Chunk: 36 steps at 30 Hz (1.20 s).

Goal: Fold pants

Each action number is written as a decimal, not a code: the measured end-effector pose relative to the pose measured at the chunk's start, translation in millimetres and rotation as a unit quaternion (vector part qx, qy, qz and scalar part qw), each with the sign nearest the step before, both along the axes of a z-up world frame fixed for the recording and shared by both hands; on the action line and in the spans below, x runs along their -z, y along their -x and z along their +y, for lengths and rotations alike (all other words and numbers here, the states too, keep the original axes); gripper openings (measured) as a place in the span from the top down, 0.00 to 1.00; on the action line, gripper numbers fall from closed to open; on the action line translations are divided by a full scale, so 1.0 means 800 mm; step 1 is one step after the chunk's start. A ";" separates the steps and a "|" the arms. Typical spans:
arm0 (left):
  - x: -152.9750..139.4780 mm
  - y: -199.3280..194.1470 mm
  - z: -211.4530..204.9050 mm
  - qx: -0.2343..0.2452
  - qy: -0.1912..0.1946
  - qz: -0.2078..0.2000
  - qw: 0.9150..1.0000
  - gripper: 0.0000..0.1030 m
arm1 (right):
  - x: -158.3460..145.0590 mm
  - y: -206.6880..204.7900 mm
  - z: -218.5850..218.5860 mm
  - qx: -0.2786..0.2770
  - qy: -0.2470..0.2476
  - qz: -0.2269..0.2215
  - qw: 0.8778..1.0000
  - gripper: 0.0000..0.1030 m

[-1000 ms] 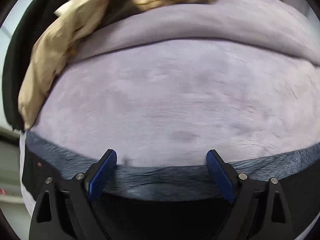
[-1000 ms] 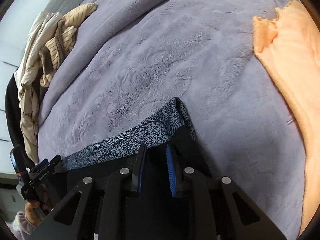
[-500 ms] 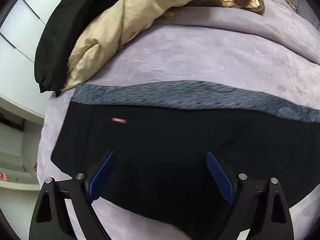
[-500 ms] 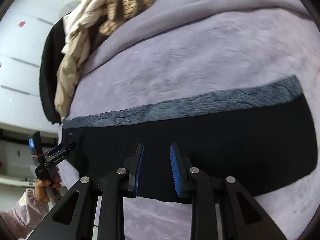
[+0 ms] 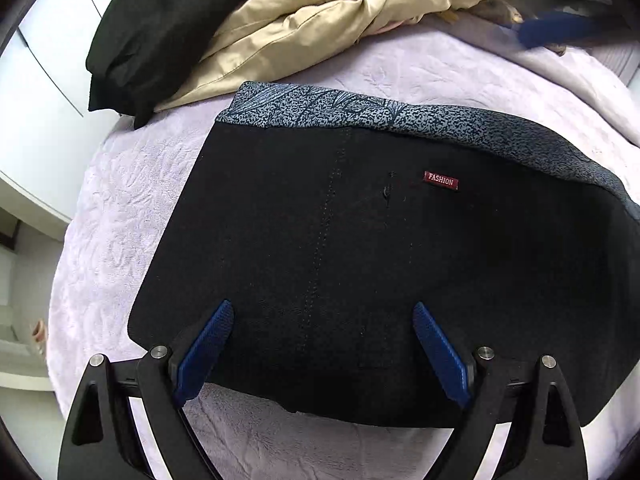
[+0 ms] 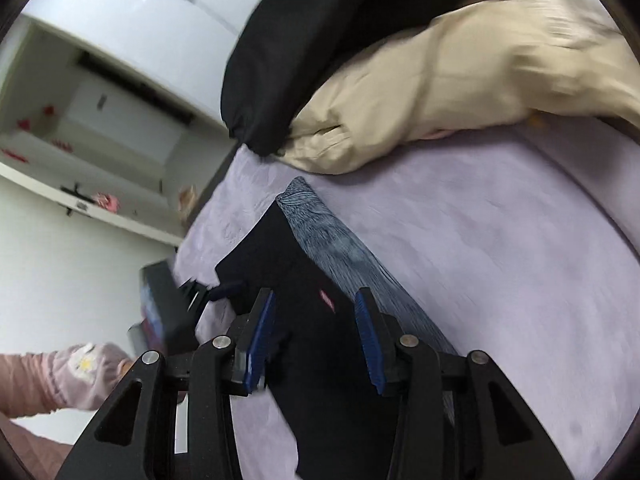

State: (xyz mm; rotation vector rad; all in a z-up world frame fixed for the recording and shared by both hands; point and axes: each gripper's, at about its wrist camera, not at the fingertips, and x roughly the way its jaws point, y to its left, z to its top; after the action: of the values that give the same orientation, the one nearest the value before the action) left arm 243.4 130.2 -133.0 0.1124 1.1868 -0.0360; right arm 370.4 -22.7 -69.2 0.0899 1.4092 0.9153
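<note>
Black pants (image 5: pixel 360 264) folded flat on a lilac plush blanket (image 5: pixel 120 216), long axis running left to right in the left wrist view, a patterned blue-grey band (image 5: pixel 400 118) along the far edge. Stitched seam down the middle of the black panel, running near to far. Small red tag (image 5: pixel 441 181) just near of the band, white lettering reading "FASHION". Just beyond the far left corner, a rumpled beige garment (image 5: pixel 320 28) with a black garment (image 5: pixel 168 28) piled at its left, both on the blanket and close to the band, contact not clear. Left gripper (image 5: pixel 320 344) spread wide, blue pads (image 5: pixel 204 350) above the near part of the pants, nothing between them. In the right wrist view, same pants (image 6: pixel 320 360) seen slantwise, band (image 6: pixel 352 272) on the right side, red tag (image 6: pixel 327 300) blurred and unreadable there. Right gripper (image 6: pixel 316 336) parted moderately, hovering over the black cloth, gripping nothing. At lower left of that view, left gripper (image 6: pixel 224 292) in a pink-sleeved hand (image 6: pixel 92 364), beside the pants' left end. White cabinet (image 6: pixel 120 92) beyond the bed at far left.
</note>
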 end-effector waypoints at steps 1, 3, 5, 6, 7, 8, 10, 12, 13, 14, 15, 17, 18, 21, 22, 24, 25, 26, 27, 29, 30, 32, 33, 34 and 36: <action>0.001 0.002 0.001 0.000 0.003 -0.006 1.000 0.11 | 0.015 -0.006 0.026 -0.016 0.014 0.001 1.000 0.56; 0.003 0.003 0.005 -0.002 0.011 -0.014 1.000 0.11 | 0.038 -0.019 0.069 -0.045 0.040 -0.003 0.998 0.56; 0.005 0.006 0.010 -0.001 0.022 -0.023 0.999 0.11 | 0.054 -0.030 0.098 -0.068 0.059 -0.013 0.996 0.56; 0.005 0.009 0.014 0.001 0.024 -0.027 0.999 0.11 | 0.060 -0.038 0.109 -0.073 0.064 -0.014 0.995 0.56; 0.006 0.011 0.014 0.005 0.024 -0.031 0.999 0.11 | 0.067 -0.044 0.118 -0.078 0.066 -0.008 0.995 0.56; 0.006 0.014 0.015 0.007 0.025 -0.034 0.999 0.11 | 0.074 -0.044 0.119 -0.081 0.067 -0.001 0.994 0.56; 0.007 0.017 0.016 0.008 0.030 -0.038 0.999 0.11 | 0.088 -0.045 0.124 -0.093 0.084 0.009 0.992 0.58; 0.006 0.021 0.018 0.007 0.035 -0.039 0.999 0.11 | 0.087 -0.041 0.123 -0.100 0.087 0.015 0.991 0.95; 0.005 0.022 0.019 0.006 0.036 -0.039 0.999 0.11 | 0.079 -0.040 0.125 -0.102 0.082 0.004 0.991 0.95; 0.004 0.023 0.022 0.004 0.040 -0.037 0.999 0.11 | 0.068 -0.038 0.130 -0.106 0.067 -0.001 0.992 0.97; 0.001 0.024 0.025 -0.002 0.035 -0.039 0.999 0.11 | 0.058 -0.039 0.133 -0.108 0.051 -0.003 0.993 0.97; 0.001 0.024 0.034 -0.003 0.041 -0.039 0.998 0.11 | 0.047 -0.045 0.151 -0.113 0.032 -0.006 0.993 0.97; 0.001 0.024 0.032 -0.002 0.037 -0.036 0.999 0.11 | 0.050 -0.048 0.158 -0.114 0.039 -0.012 0.993 0.97; -0.001 0.022 0.029 0.000 0.027 -0.033 0.999 0.11 | 0.093 -0.055 0.170 -0.104 0.112 -0.026 0.988 0.97; -0.005 0.021 0.026 -0.002 0.025 -0.032 0.999 0.11 | 0.105 -0.058 0.163 -0.083 0.112 -0.011 0.990 0.96; -0.017 0.016 0.028 -0.008 0.030 -0.026 0.999 0.11 | 0.092 -0.063 0.140 -0.030 0.081 -0.004 0.996 0.92; -0.025 0.012 0.029 -0.012 0.034 -0.027 0.999 0.11 | 0.082 -0.063 0.129 -0.015 0.076 -0.008 0.997 0.85; -0.032 0.007 0.030 -0.014 0.039 -0.032 0.999 0.11 | 0.068 -0.063 0.114 -0.003 0.074 -0.014 0.997 0.80; -0.041 -0.001 0.029 -0.015 0.045 -0.037 0.998 0.11 | 0.054 -0.061 0.096 0.011 0.069 -0.022 0.997 0.76; -0.052 -0.020 0.025 -0.017 0.050 -0.044 0.998 0.11 | 0.027 -0.050 0.048 0.053 0.066 -0.029 0.996 0.76; -0.056 -0.035 0.021 -0.017 0.056 -0.047 0.997 0.11 | 0.018 -0.044 0.027 0.072 0.071 -0.026 0.995 0.76; -0.051 -0.066 0.007 -0.015 0.053 -0.041 0.998 0.11 | 0.010 -0.019 -0.021 0.112 0.074 -0.008 0.991 0.76; -0.043 -0.078 0.001 -0.015 0.049 -0.036 0.998 0.11 | 0.013 -0.004 -0.041 0.123 0.072 0.009 0.990 0.76; -0.031 -0.093 -0.006 -0.017 0.042 -0.028 0.999 0.11 | 0.023 0.014 -0.062 0.132 0.077 0.032 0.988 0.76; -0.008 -0.122 -0.013 -0.027 0.023 -0.019 0.999 0.11 | 0.052 0.042 -0.086 0.141 0.121 0.046 0.981 0.76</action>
State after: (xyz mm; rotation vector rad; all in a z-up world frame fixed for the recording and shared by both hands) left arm 341.1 119.9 -126.6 0.0402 1.1506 -0.0137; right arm 336.5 -91.5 -110.6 0.1459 1.5383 0.5073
